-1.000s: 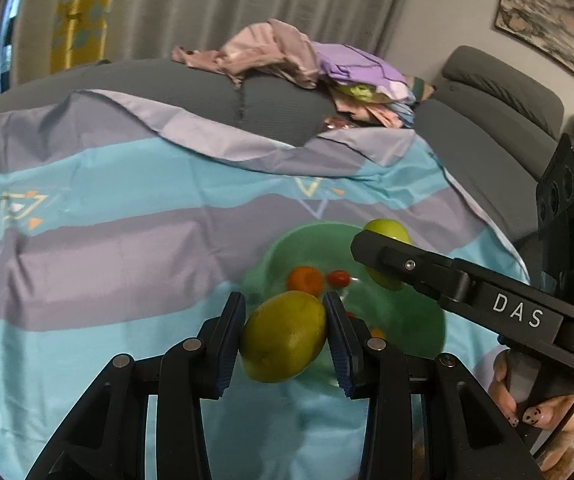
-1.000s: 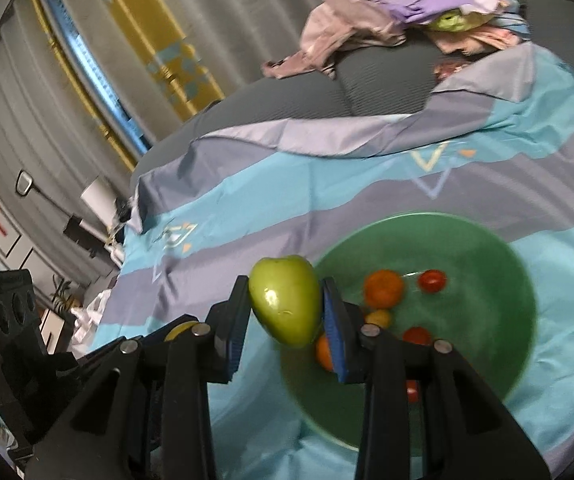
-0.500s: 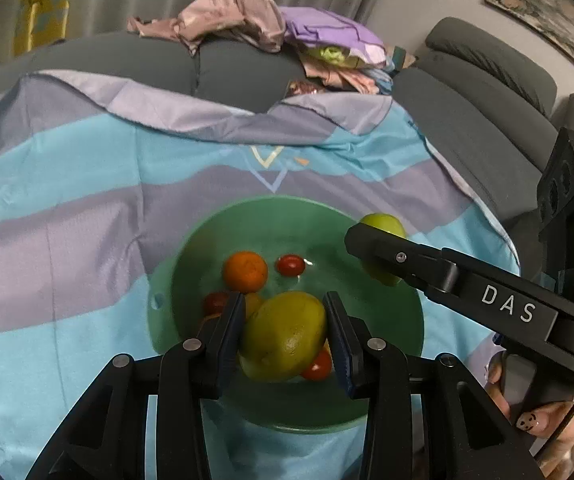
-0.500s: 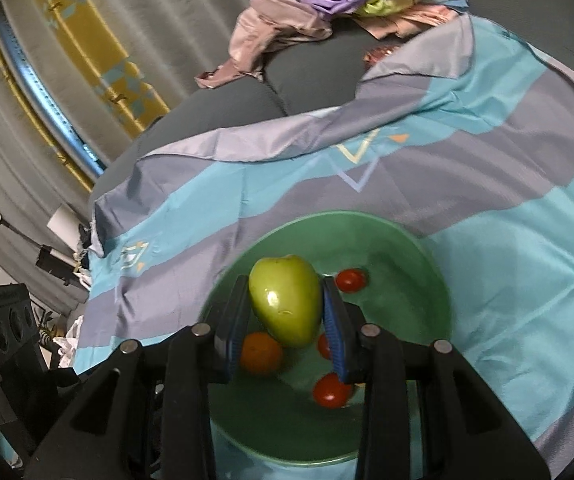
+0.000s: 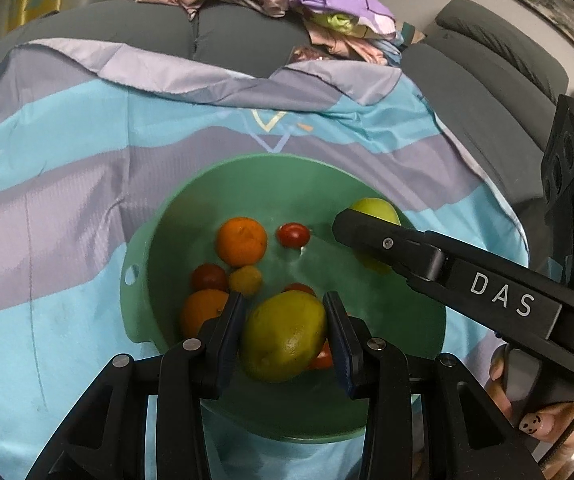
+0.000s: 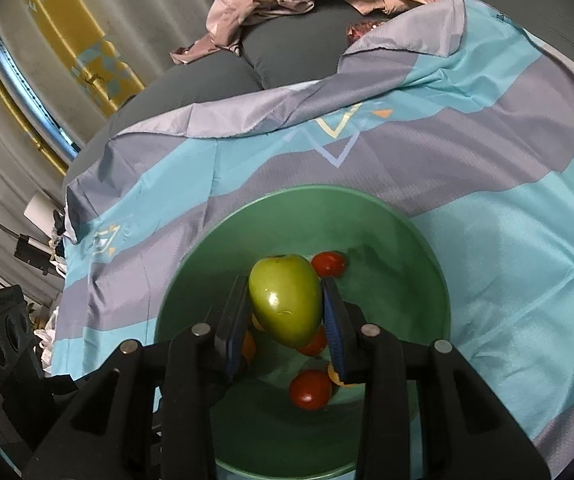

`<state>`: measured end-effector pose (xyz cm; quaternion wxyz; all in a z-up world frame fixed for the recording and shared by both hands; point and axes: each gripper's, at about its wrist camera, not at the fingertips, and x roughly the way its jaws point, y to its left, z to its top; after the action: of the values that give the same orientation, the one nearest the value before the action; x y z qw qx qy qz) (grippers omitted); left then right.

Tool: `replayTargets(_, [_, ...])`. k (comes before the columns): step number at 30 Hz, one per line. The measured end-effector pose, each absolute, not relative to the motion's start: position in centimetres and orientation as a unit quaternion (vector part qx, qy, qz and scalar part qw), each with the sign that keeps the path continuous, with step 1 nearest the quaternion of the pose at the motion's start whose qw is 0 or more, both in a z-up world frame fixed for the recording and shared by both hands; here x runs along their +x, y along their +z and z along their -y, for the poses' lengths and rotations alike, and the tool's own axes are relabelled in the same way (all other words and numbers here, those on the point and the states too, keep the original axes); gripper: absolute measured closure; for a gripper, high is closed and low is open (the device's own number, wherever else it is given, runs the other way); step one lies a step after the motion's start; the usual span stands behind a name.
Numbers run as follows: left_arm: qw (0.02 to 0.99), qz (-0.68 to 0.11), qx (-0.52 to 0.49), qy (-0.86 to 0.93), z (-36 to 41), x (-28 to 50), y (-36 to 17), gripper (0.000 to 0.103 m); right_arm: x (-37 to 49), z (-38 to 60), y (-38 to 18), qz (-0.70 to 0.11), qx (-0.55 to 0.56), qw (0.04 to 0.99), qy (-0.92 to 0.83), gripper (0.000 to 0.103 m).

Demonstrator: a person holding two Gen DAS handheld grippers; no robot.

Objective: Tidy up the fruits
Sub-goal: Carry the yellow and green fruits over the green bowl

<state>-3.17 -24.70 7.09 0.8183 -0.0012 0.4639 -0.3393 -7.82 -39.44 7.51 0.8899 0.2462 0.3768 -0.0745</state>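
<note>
Over the bowl (image 5: 143,240) now, both tongs have descended.

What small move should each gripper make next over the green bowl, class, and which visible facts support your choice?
Probably lower both a little further, then open the jaws. The left gripper is shut on a yellow-green mango and the right gripper on a green apple, both above the green bowl, clear of its floor. Oranges and tomatoes lie beneath, so a gentle release seems wise.

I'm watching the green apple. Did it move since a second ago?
Yes. The right gripper, shut on the green apple, carried it from beside the green bowl's rim to over the fruit inside.
</note>
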Motion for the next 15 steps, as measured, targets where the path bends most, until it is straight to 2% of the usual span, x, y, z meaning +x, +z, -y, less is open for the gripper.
replayTargets(15, [0.814, -0.471, 0.006, -0.340, 25.27, -3.12, 6.60, 0.063, -6.97, 38.97, 6.50, -0.403, 0.228, 0.882, -0.084, 0.067])
